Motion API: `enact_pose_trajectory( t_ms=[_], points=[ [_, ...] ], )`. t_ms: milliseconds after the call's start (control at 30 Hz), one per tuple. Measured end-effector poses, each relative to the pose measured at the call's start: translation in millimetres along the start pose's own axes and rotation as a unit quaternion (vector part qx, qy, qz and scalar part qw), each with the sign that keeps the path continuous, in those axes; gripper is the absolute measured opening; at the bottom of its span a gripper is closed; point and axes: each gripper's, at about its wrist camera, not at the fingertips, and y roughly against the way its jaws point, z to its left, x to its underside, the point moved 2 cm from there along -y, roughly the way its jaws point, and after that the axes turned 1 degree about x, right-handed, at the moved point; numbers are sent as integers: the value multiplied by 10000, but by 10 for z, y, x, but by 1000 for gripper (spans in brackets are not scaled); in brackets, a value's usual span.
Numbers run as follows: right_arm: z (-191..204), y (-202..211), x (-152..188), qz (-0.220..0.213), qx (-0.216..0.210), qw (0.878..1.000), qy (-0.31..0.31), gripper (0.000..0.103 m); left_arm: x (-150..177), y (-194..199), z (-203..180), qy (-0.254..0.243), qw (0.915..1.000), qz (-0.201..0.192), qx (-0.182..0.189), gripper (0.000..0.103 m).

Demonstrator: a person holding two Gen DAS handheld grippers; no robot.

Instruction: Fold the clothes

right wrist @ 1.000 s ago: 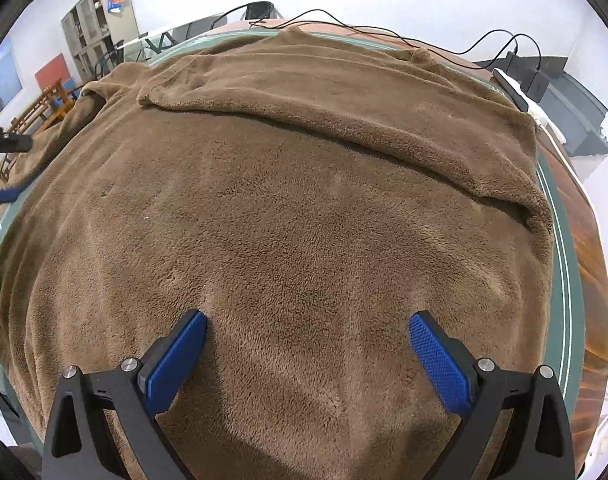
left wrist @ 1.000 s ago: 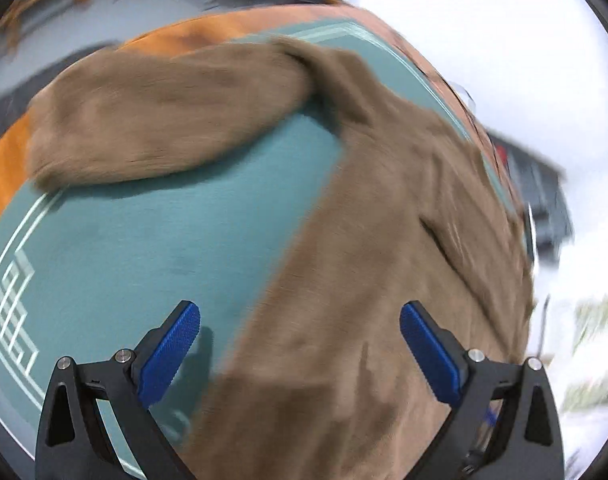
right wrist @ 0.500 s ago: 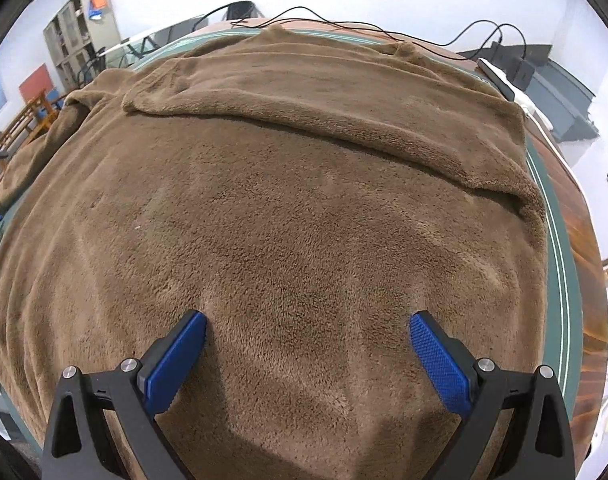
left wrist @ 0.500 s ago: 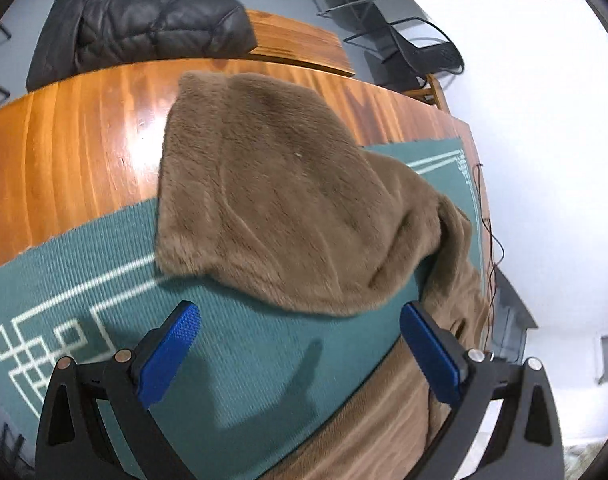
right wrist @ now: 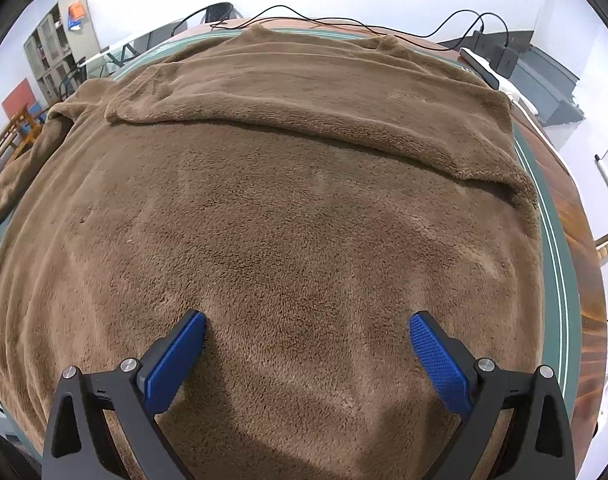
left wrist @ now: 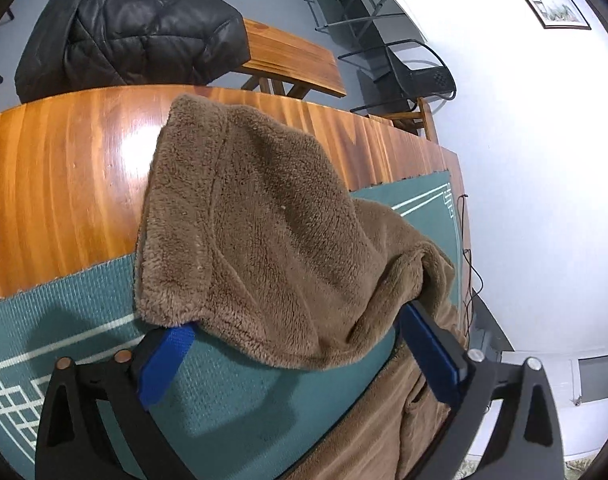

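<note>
Left wrist view: left gripper [left wrist: 292, 328], black frame with blue ribbed pads, is standing wide with its jaws closing. A fuzzy brown fleece sleeve end [left wrist: 260, 232] is lying between the pads, its cuff edge draping over both tips; the pads are not pressing on it. The sleeve is stretching across a green mat with white line pattern [left wrist: 232, 400] and onto a glossy orange-brown wooden table [left wrist: 56, 184]. Beyond the table, a black quilted jacket [left wrist: 132, 28] is resting on a bench.

Right wrist view: right gripper [right wrist: 308, 332] is standing wide open, gripping nothing, with both pad tips touching the brown fleece garment [right wrist: 296, 208]. The garment is lying spread over the mat, with a folded band across its far part. Black cables [right wrist: 344, 24] are trailing along the far edge.
</note>
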Motion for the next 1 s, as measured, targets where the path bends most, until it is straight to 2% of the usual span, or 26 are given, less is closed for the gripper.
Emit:
enact_pose_trajectory(
  t_ms=[133,200,267,300,367,633,1000],
  points=[
    [-12,8,15,-6,33,10000,-55,102,-12,30,3,-131,9997,-40,-181,70],
    [-15,13,23,-8,49,10000,-83,102,-38,8,8,-130,9997,-39,-220,65],
    [-17,17,30,-10,64,9999,-110,102,-59,-11,28,-118,9994,-20,-326,43],
    [-19,19,35,-15,72,9999,-122,102,-68,-19,41,-110,9991,-6,-398,28],
    [-35,22,43,-29,85,9999,-143,102,-79,-51,67,-108,9988,68,-465,14],
    [-17,-18,9,-62,109,9997,-189,102,-131,-21,23,-240,9988,68,-432,12],
    [-20,2,-56,-99,135,9995,-254,102,-558,304,-472,-560,9967,-539,-234,12]
  ],
)
